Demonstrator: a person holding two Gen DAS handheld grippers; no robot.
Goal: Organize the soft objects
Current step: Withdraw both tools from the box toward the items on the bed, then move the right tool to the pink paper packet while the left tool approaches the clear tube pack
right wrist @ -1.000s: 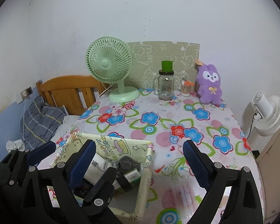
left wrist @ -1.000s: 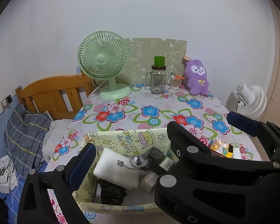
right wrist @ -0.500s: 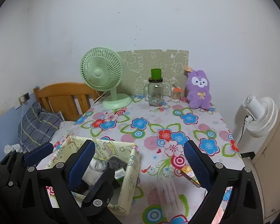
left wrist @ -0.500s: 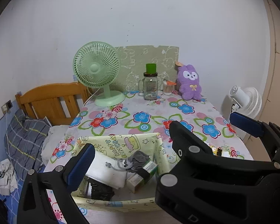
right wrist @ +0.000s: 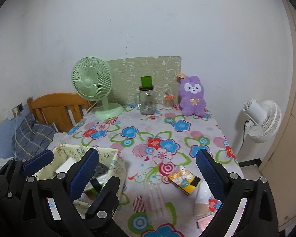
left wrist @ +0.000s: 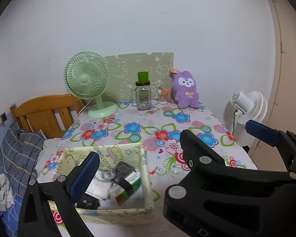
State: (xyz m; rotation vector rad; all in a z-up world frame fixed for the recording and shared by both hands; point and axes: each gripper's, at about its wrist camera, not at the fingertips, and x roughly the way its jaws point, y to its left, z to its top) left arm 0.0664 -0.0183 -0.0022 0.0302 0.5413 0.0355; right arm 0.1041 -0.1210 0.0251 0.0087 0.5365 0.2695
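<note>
purple plush (right wrist: 192, 98) upright, jar (right wrist: 146, 102) beside

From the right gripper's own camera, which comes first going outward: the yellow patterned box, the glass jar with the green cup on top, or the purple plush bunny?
1. Yellow patterned box: nearest, lying on the tablecloth just ahead of the open right gripper, between its fingers.
2. and 3. Glass jar at back centre and purple plush bunny at back right: both far by the wall, too close to rank.
</note>
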